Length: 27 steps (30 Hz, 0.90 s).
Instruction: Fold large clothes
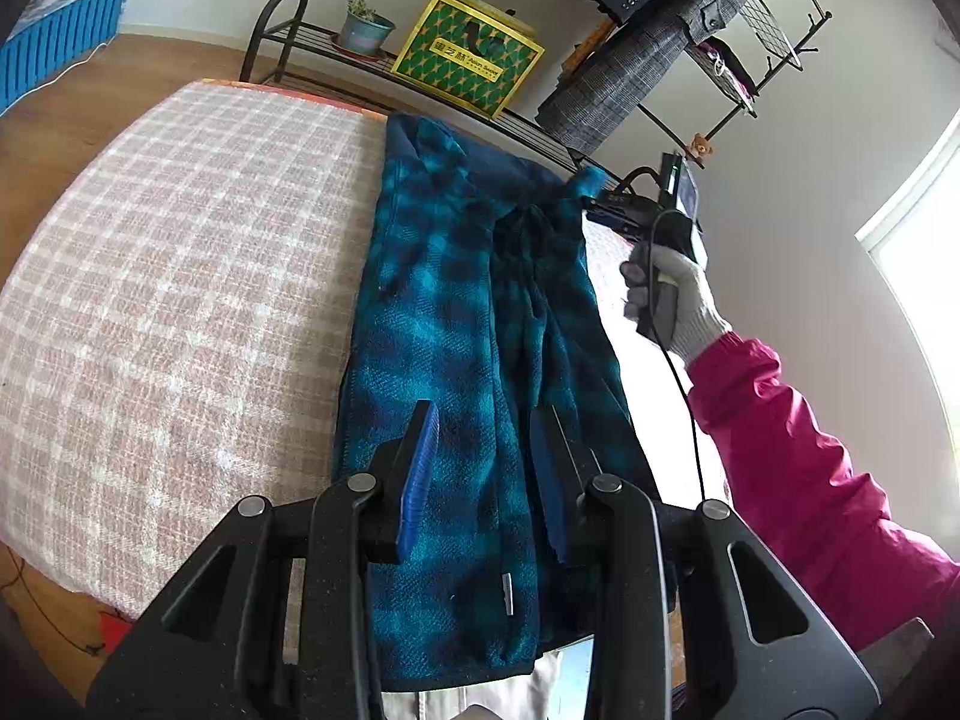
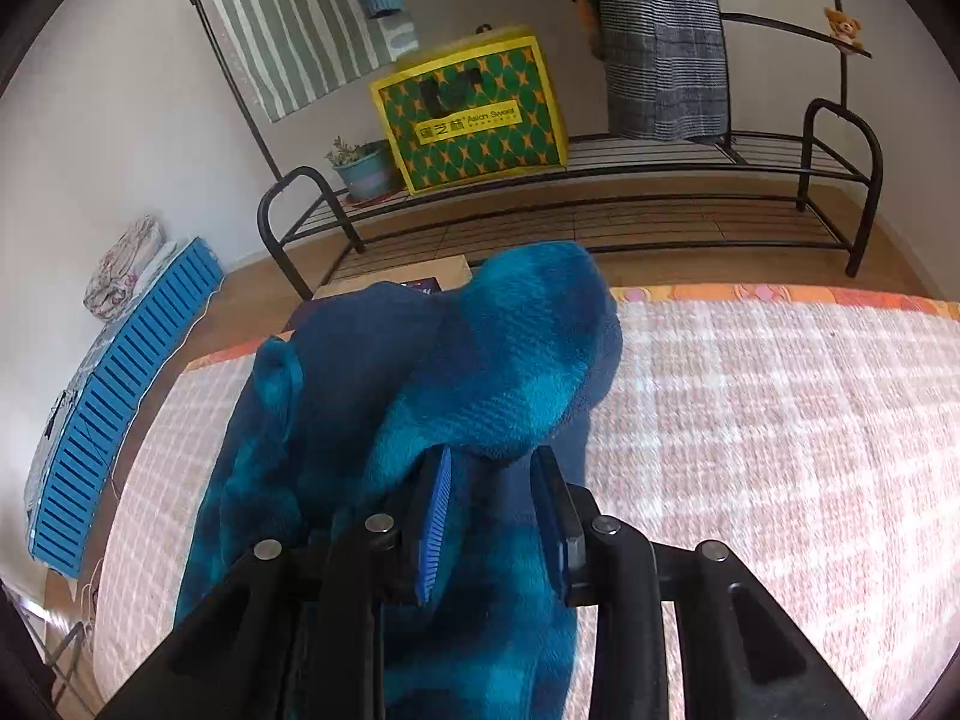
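A teal and navy plaid fleece garment (image 1: 432, 312) lies as a long folded strip on the pink checked table cover (image 1: 180, 270). My left gripper (image 1: 486, 456) hovers over the near end, open, with the cloth showing flat beneath the gap between its blue pads. At the far end, a gloved hand (image 1: 684, 294) holds my right gripper (image 1: 600, 207), which has a corner of the garment lifted. In the right wrist view the garment (image 2: 516, 348) bunches over and between the fingers of the right gripper (image 2: 495, 480), which is shut on it above the table cover (image 2: 780, 420).
A black metal rack (image 2: 660, 204) stands beyond the table with a yellow-green box (image 2: 474, 114) and a potted plant (image 2: 363, 171). Clothes hang above it (image 2: 660, 42). A blue slatted crate (image 2: 120, 402) sits on the floor at left. A pink sleeve (image 1: 798, 456) reaches in from the right.
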Each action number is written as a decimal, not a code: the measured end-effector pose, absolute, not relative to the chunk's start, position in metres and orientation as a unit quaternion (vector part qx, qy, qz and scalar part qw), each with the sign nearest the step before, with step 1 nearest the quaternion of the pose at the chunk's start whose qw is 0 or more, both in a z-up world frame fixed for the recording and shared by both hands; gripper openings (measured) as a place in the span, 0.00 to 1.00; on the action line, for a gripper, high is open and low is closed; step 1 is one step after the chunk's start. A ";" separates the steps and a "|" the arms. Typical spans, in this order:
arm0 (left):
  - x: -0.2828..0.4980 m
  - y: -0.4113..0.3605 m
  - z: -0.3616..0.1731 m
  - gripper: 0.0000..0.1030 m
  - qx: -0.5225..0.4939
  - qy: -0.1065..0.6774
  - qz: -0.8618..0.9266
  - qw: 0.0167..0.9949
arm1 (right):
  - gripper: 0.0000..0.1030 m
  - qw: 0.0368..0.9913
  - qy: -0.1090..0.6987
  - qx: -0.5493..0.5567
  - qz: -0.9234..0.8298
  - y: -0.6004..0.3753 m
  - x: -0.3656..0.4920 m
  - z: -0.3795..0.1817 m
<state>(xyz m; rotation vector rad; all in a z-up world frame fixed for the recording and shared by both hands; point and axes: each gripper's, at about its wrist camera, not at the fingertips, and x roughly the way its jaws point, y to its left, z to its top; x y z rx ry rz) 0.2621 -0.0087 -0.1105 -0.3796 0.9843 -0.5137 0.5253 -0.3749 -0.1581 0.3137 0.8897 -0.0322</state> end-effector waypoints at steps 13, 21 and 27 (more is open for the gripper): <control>0.269 -0.003 -0.118 0.31 -0.187 0.480 -0.237 0.824 | 0.30 0.873 0.452 0.182 0.009 -0.377 0.562 -0.187; 0.262 -0.002 -0.114 0.31 -0.188 0.472 -0.239 0.827 | 0.28 0.867 0.460 0.185 0.049 -0.375 0.466 -0.159; 0.256 -0.013 -0.115 0.31 -0.156 0.470 -0.233 0.837 | 0.29 0.850 0.504 0.149 0.041 -0.330 0.479 -0.191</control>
